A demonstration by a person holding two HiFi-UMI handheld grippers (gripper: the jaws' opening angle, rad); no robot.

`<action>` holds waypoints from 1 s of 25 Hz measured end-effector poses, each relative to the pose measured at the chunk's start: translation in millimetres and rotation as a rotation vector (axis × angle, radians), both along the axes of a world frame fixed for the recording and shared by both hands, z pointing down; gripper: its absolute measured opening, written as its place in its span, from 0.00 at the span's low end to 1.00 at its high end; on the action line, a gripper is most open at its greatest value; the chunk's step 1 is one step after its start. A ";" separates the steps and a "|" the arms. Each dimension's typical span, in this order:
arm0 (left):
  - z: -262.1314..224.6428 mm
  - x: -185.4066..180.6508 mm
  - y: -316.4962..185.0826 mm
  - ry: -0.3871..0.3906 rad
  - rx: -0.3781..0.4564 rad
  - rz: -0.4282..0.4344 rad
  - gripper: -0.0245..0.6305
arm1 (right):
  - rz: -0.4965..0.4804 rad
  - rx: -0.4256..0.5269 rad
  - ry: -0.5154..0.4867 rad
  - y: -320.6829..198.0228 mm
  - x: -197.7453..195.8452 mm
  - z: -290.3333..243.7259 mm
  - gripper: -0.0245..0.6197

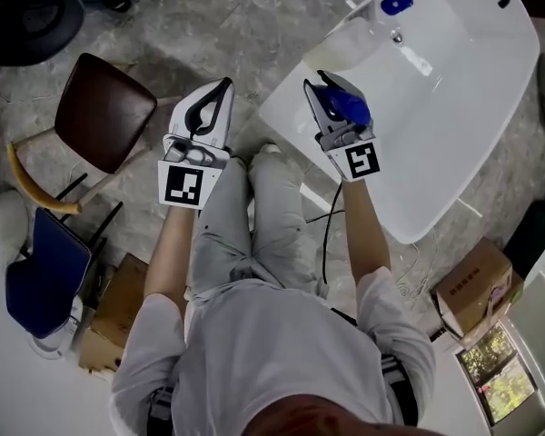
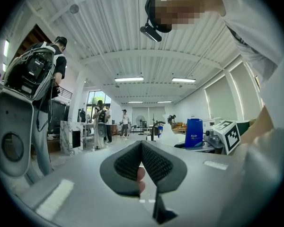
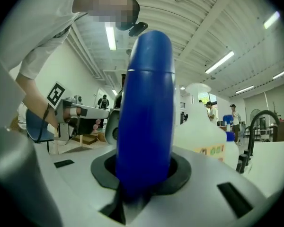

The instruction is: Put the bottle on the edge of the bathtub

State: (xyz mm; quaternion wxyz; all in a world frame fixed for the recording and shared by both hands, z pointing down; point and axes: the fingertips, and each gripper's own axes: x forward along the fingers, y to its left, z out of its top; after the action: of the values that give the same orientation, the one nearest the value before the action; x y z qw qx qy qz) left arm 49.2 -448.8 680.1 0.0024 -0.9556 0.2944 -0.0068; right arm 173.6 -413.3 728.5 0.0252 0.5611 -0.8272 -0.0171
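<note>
- Now the right gripper pinches the blue bottle between its two jaws, just above the middle of the head view.
- In the right gripper view, the bottle sticks up through the middle of the frame.
- The bottle hangs over the near left corner of the white bathtub, which fills the upper right.
- The left gripper is just left of it, with its jaws pressed together on nothing.
- A brown chair stands at the upper left.
</note>
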 end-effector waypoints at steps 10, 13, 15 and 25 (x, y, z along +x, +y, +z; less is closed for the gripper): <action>46.3 5.0 -0.9 0.035 -0.035 0.006 0.03 | -0.106 -0.034 0.017 -17.9 -10.3 77.1 0.20; 49.4 4.9 1.1 0.040 -0.046 0.018 0.03 | -0.132 -0.045 0.027 -21.5 -13.8 88.8 0.20; 50.6 3.3 2.4 0.038 -0.051 0.026 0.03 | -0.139 -0.046 0.017 -23.9 -18.0 93.1 0.20; 49.3 -3.8 5.3 0.011 -0.076 0.034 0.03 | -0.145 -0.043 0.008 -26.8 -24.3 95.7 0.21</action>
State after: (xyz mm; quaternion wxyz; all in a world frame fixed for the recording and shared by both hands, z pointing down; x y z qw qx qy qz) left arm 45.4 -443.5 729.4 -0.0356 -0.9599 0.2779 -0.0129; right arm 149.4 -440.1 824.2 0.0390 0.4991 -0.8656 -0.0034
